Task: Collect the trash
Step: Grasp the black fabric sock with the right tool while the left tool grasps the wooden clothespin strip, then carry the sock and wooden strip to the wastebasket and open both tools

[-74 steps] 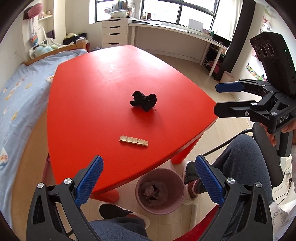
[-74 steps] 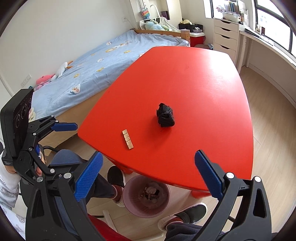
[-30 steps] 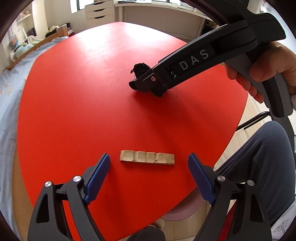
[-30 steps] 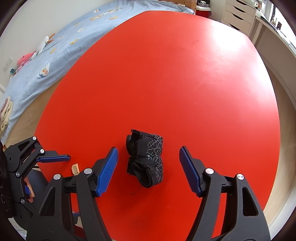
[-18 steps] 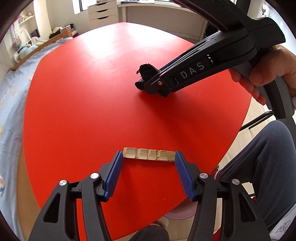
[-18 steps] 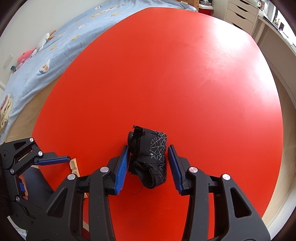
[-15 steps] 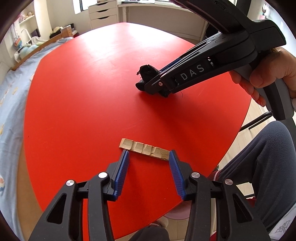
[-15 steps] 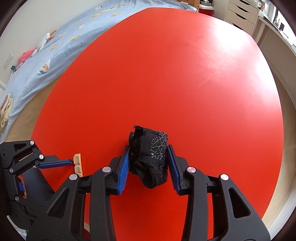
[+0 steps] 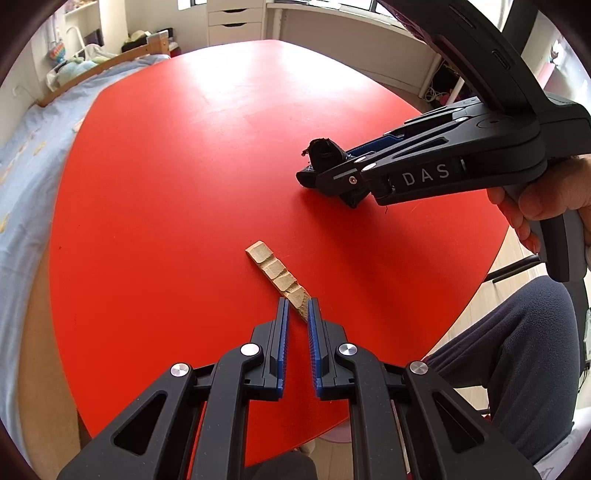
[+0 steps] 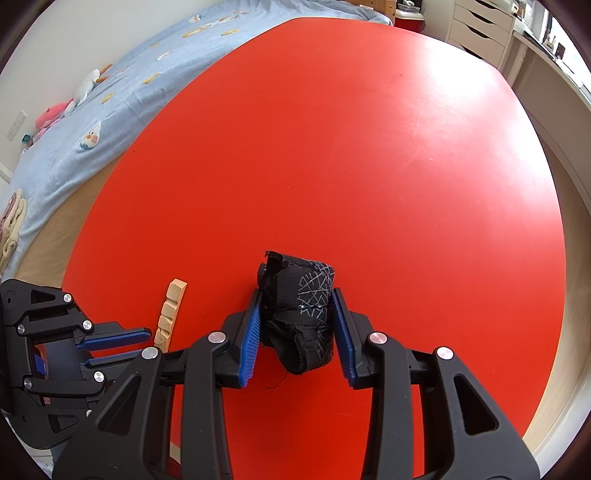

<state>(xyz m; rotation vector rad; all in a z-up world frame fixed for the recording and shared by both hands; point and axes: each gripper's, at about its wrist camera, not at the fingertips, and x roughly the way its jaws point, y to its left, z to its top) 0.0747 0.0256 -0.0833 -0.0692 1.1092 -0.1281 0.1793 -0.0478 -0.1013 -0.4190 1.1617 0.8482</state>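
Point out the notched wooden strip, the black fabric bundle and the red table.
notched wooden strip [image 9: 275, 271]: left wrist view, middle segment.
black fabric bundle [image 10: 308, 295]: right wrist view, patterned top face.
red table [image 10: 351, 147]: right wrist view, bare top.

The right tool [image 9: 332, 173] hides most of the black fabric bundle [image 9: 323, 151].

A blue-sheeted bed [image 10: 122, 92] flanks the red table [image 10: 369, 147]; white drawers [image 9: 236, 27] stand beyond.

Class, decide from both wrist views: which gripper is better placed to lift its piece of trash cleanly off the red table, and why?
Probably the right gripper: its closing jaws squarely flank the black fabric bundle. The left gripper pinches only the near tip of the wooden strip, which lies skewed and could pivot.
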